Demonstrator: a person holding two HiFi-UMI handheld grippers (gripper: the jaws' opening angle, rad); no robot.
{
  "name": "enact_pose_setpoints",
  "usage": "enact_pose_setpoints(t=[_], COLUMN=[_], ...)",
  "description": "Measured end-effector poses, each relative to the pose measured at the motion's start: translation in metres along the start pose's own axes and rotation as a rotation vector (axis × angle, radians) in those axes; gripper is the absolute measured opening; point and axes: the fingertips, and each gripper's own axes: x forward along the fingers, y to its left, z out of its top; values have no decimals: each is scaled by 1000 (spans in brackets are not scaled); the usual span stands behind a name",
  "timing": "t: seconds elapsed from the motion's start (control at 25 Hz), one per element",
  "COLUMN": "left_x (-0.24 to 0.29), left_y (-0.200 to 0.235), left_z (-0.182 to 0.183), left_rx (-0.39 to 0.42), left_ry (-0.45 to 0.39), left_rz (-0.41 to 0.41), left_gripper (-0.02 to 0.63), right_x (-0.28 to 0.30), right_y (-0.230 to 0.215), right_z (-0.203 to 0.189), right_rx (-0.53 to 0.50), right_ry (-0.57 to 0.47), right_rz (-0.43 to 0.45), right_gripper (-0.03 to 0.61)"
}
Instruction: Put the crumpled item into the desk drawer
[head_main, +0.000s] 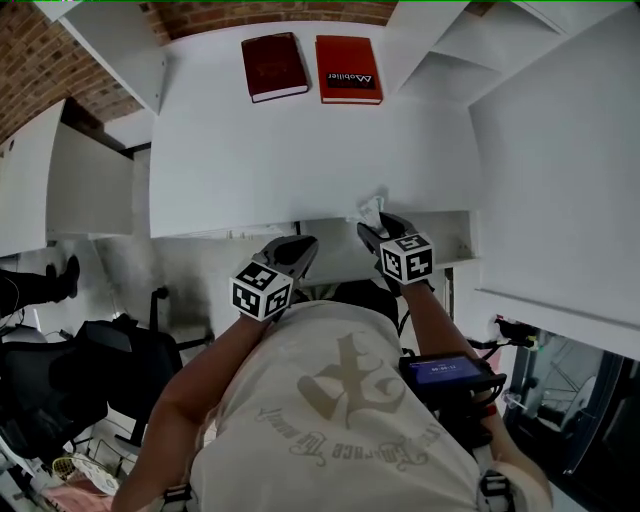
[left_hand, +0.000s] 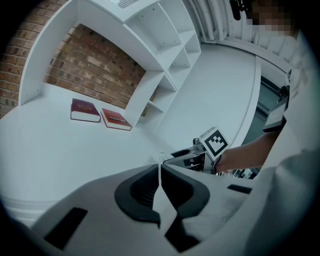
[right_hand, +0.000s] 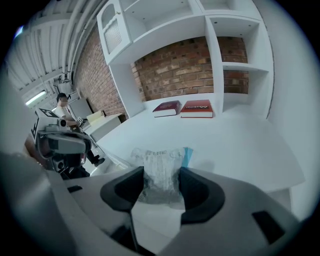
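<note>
Right tongs (right_hand: 160, 182) are pinching the crumpled wrapper (right_hand: 159, 162) mid-body (looks feather-light, squishy, maybe slippery); left tongs (left_hand: 160, 172) are sitting pressed together.

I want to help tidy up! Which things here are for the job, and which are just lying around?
For the job: crumpled wrapper, squeezed in the right gripper; white desk beneath it.

Just lying about: dark red book and bright red book at the desk's back; left gripper, shut, empty and idle.
</note>
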Motion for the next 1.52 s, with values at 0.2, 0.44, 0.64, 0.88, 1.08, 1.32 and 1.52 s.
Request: enact_pose_setpoints(t=[0.2,0.44,0.64,0.88,1.08,1.32,1.52], left_x=[3,15,22,25,23,44,45], left_y=[-10,-15,-16,-4,6,26,23], left_z=[-7,-7,-6,-10,-14,-26,-33], left_rx=[0,0,-3,-27,-50,-83,-87], left_ry=[14,18,20,13,22,65,84], left_rz=[-27,-39,-39,-9,25,45,52], left_gripper=[32,32,32,33,33,32,32], right_x=[-7,-7,-4,9,21,51,57], right_y=[-1,-7,-18,-27,-30,-48,-54], right_z=[-26,-57,-77,-90,-97,-114,-123], right_rx=[19,36,39,48,53,67,55], right_ry=[46,127,191,230,260,323,355], right_rz=[-14,-7,-12,-9,5,29,27], right_gripper=[236,236,236,236,236,236,236])
